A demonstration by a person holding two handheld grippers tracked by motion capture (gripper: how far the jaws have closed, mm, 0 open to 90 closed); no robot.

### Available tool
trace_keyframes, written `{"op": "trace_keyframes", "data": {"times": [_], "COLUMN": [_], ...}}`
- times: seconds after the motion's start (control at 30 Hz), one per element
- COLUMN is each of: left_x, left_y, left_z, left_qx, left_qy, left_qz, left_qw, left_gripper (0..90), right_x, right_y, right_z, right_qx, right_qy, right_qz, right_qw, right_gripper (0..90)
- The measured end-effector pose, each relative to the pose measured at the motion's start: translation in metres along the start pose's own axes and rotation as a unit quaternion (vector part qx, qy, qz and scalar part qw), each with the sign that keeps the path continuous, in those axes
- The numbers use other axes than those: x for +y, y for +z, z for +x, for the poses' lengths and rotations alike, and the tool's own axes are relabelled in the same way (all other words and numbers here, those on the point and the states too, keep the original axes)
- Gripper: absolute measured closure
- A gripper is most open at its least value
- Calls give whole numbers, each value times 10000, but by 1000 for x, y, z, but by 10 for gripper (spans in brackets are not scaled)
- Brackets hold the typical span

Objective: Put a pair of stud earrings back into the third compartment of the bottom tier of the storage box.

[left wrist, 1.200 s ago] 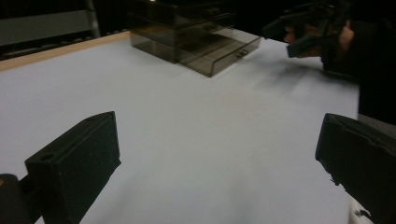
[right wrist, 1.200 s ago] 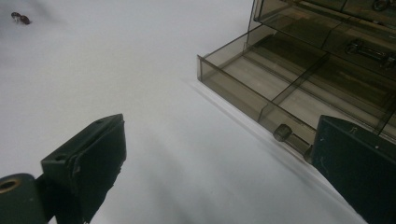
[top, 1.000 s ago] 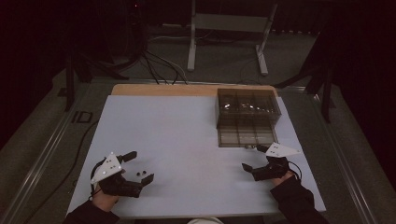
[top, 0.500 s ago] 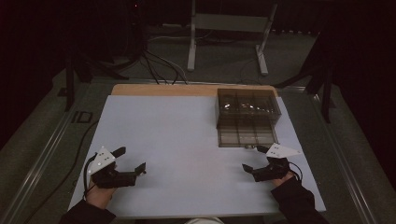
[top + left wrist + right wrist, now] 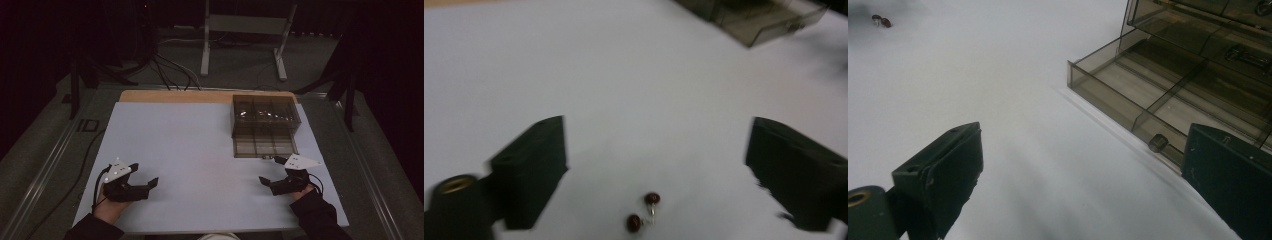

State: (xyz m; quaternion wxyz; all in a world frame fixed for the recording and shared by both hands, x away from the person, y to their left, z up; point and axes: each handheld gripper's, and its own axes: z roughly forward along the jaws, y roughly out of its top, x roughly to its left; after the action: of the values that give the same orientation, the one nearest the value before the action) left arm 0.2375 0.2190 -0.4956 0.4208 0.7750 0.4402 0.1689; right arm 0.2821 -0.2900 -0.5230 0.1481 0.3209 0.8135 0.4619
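The left tool [image 5: 145, 180] sits low over the worktop [image 5: 200, 150] near its front left corner, jaws spread wide though they have just been closing a little. Between them, untouched on the white surface, lies a pair of small dark red bead earrings [image 5: 644, 210], close to the tool's body and nearer its left jaw in the left gripper view. The same earrings [image 5: 881, 21] show far off at the top left of the right gripper view.

The right tool [image 5: 269, 178] rests near the front right corner, its jaws also wide apart with nothing between them. Just beyond it stands a smoky clear organiser box [image 5: 265, 117] towards the back right of the worktop, its lowest drawer [image 5: 1148, 95] pulled out towards the front edge, with dividers inside and a small round knob [image 5: 1158, 142] on its front.
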Motion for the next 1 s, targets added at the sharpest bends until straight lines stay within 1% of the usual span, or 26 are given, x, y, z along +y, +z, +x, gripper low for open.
{"op": "trace_keyframes", "data": {"times": [0.1,0.13,0.27,0.33,0.37,0.53,0.57,0.67,0.77,0.8,0.87,1.0], "left_x": [-1,-2,-4,-5,-6,-9,-9,-11,-12,-12,-13,-14], "left_y": [5,6,11,14,15,20,21,25,27,27,28,31], "left_z": [-2,-3,-5,-5,-5,-6,-5,-6,-5,-5,-4,-3], "left_qx": [-69,-62,-49,-54,-88,-63,-76,9,63,32,82,87], "left_qy": [23,41,36,19,25,10,9,79,65,43,82,119], "left_qz": [191,257,415,541,580,803,838,978,1004,1006,1069,1223], "left_qw": [9998,9996,9991,9985,9983,9968,9965,9952,9949,9949,9942,9924], "left_gripper": [177,182,301,349,376,504,517,571,619,646,682,715], "right_x": [0,0,0,0,0,0,0,0,0,0,0,0], "right_y": [0,0,0,0,0,0,0,0,0,0,-1,-2], "right_z": [0,0,0,0,0,0,1,2,1,1,1,1], "right_qx": [4,-2,9,20,20,55,69,68,70,69,60,49], "right_qy": [1,4,1,1,0,-8,-8,-36,-20,-24,-34,-25], "right_qz": [12,9,20,16,15,41,43,54,27,35,45,18], "right_qw": [10000,10000,10000,10000,10000,10000,10000,10000,10000,10000,10000,10000], "right_gripper": [34,34,34,34,34,34,34,34,34,34,34,34]}}
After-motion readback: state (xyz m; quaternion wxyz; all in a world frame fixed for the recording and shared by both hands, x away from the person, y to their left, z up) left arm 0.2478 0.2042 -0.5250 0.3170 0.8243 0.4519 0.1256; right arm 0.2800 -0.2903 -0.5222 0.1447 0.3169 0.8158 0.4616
